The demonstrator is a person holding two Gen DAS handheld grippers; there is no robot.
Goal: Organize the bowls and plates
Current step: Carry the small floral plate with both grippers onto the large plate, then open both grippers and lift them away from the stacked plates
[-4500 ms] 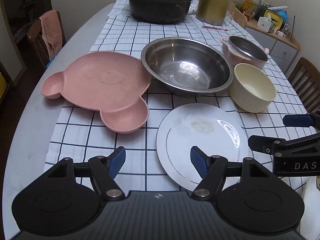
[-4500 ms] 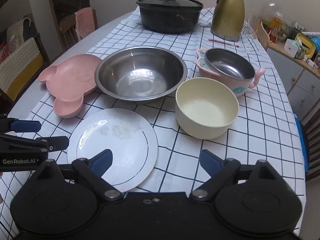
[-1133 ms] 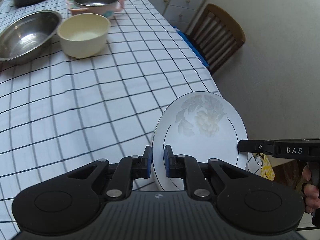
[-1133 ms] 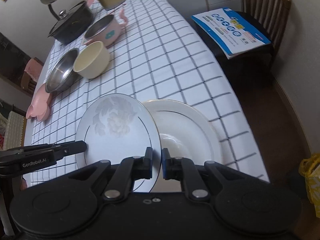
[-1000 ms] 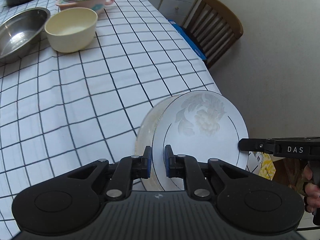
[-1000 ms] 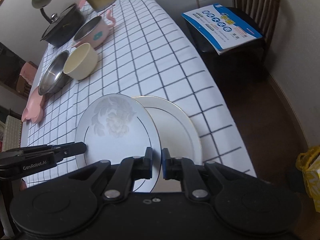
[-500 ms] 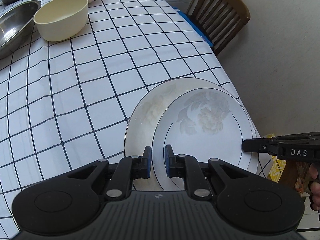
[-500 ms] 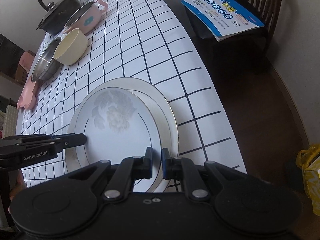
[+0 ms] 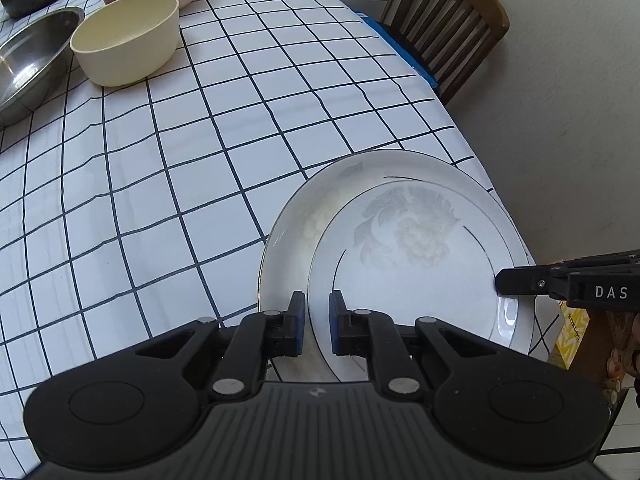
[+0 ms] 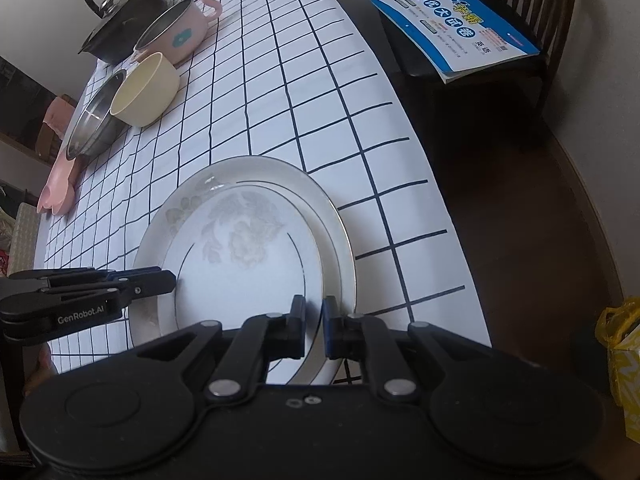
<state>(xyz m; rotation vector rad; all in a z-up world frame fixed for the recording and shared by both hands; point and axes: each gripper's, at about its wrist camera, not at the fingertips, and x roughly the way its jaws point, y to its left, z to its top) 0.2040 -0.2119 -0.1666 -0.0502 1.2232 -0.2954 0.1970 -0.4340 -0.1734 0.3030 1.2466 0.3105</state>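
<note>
Near the table's right corner, the flowered plate (image 9: pixel 416 272) sits on a larger white plate (image 9: pixel 296 220), itself on the checked tablecloth (image 9: pixel 160 152). The left gripper (image 9: pixel 318 322) pinches the flowered plate's near rim, its jaws narrowed on it; the right gripper (image 10: pixel 313 326) clamps the rim at another spot. Far left stands a cream bowl (image 9: pixel 126 42).

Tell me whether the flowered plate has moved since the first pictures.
Yes. The flowered plate sat beside the steel bowl; now it lies far from it, over a larger plate near the table's edge, both grippers clamping it.
</note>
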